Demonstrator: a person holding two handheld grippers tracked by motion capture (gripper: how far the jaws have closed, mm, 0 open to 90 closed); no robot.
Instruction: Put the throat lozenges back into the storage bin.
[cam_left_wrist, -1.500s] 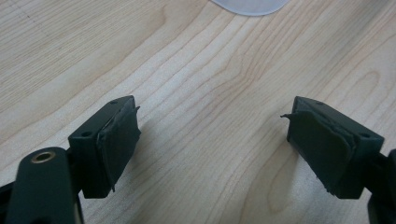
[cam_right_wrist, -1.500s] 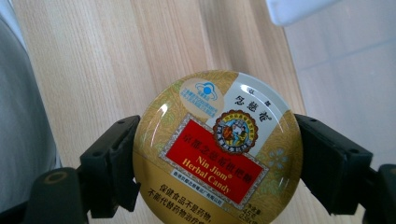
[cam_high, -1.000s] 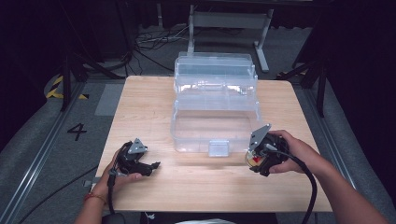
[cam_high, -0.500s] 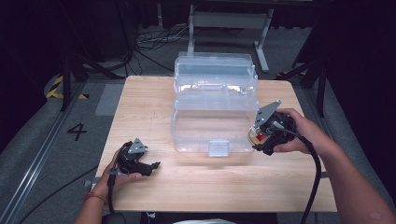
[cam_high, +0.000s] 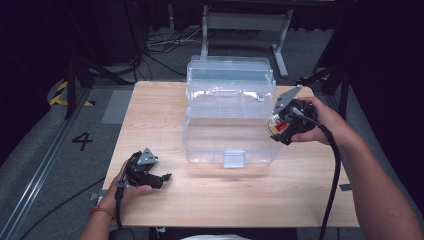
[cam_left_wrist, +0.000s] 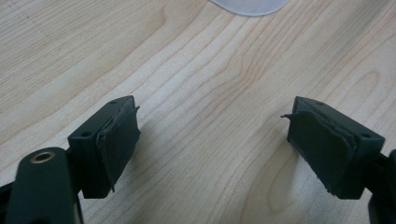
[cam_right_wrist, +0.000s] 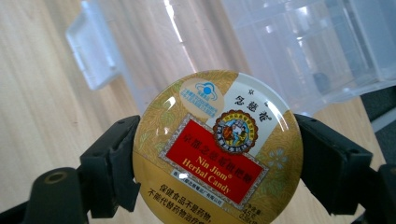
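Candy tin (cam_right_wrist: 217, 147), a round gold one with a red label, sits clamped between the jaws of the right gripper (cam_right_wrist: 217, 154), one pad on each side of its rim; in the high view the tin (cam_high: 276, 127) shows at centre right of the frame, lifted off the table (cam_high: 150, 107) and held just beside the right wall of the clear box (cam_high: 230, 120); whether it touches that wall cannot be told. So the pick-up looks done, and the carry is judged to be under way; what is left, going by how things lie, is most likely to bring the tin over the box and set it inside, though no frame shows it above the rim yet.

The box stands in the middle of the frame with its lid (cam_high: 230, 75) tipped up behind it, so the opening seems free; its front latch (cam_high: 234, 158) hangs down toward the near edge; nothing can be made out lying inside, though the clear walls make that hard to judge.

The left gripper (cam_high: 165, 176) rests low at the lower left of the frame, well apart from the box; in its own view its fingers (cam_left_wrist: 116, 140) stand wide apart with bare wood between them; it holds nothing and appears to have no part in the step in hand.
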